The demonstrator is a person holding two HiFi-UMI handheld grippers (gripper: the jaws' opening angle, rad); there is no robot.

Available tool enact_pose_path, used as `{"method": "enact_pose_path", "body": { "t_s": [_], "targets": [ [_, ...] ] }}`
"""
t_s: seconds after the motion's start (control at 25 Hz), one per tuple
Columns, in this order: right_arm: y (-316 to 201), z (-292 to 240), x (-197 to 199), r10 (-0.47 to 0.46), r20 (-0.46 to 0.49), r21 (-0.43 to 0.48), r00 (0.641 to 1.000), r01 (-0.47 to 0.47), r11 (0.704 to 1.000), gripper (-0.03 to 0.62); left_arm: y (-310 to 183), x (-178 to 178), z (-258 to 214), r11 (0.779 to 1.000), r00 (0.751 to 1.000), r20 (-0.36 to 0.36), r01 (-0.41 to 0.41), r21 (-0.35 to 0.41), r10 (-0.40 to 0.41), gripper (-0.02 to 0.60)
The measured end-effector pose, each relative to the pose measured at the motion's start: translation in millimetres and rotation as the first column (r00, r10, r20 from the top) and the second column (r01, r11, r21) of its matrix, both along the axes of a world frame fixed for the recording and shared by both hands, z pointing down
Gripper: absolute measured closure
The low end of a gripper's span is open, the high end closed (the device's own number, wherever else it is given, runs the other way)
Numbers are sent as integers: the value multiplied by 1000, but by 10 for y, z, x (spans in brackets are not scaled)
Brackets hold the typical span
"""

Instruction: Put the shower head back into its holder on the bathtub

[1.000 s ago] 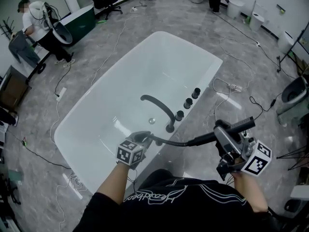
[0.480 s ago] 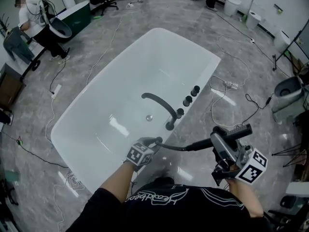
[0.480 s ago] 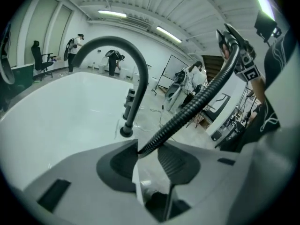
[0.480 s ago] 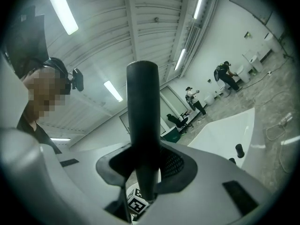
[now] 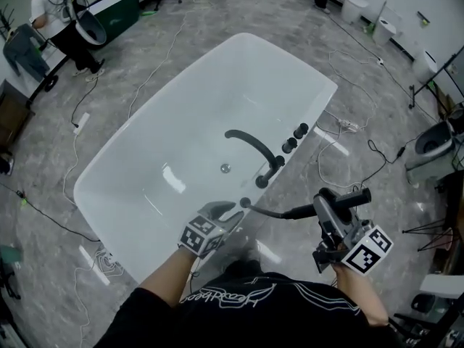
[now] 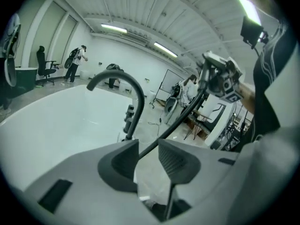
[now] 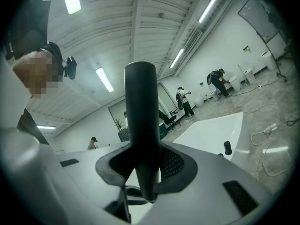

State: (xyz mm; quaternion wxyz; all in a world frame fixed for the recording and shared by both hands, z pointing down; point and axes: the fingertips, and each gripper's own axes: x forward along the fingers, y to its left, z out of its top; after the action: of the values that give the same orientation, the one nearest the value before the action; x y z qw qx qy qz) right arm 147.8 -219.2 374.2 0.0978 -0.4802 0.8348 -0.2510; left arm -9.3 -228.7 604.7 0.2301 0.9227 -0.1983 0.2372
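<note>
The black shower head (image 5: 349, 196) stands upright in my right gripper (image 5: 332, 207), just outside the white bathtub's (image 5: 323, 87) near rim. In the right gripper view its handle (image 7: 141, 121) fills the gap between the pads, so that gripper is shut on it. Its black hose (image 5: 272, 213) runs left to a small round black fitting (image 5: 245, 203) on the rim. My left gripper (image 5: 230, 215) sits by that fitting. Its jaws are opening, and the hose (image 6: 183, 114) runs loose between them (image 6: 149, 148). The curved black spout (image 5: 251, 144) and three knobs (image 5: 290, 145) stand further along the rim.
Cables and a power strip (image 5: 350, 129) trail over the grey marble floor around the tub. White toilets (image 5: 437, 138) stand at the right, and another tub with a person (image 5: 51, 6) beside it is at the far left. My own torso fills the bottom edge.
My left gripper's jaws have come apart from the hose, which now lies loose between them. The right gripper has sunk a little with the shower head still in it.
</note>
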Motion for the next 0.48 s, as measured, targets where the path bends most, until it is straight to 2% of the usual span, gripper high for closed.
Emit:
{"method": "enact_pose_path", "body": {
  "t_s": [0.12,0.24,0.36,0.48],
  "targets": [
    [-108,153,-165,-20,-67,0,998,20,1000,473,-12,-58,-378,999,997,-78,18,41,-15,529],
    [-212,337,-339,-47,-170,19,984,51,999,473,58,-98,-871,997,986,-167,30,78,-16,575],
    [-337,532,-595,-96,-286,24,953,107,994,473,134,-206,-1466,985,974,-227,33,172,7,577],
    [-451,748,-840,-154,-348,6,925,167,986,473,185,-381,-1907,967,966,-257,65,246,0,577]
  ]
}}
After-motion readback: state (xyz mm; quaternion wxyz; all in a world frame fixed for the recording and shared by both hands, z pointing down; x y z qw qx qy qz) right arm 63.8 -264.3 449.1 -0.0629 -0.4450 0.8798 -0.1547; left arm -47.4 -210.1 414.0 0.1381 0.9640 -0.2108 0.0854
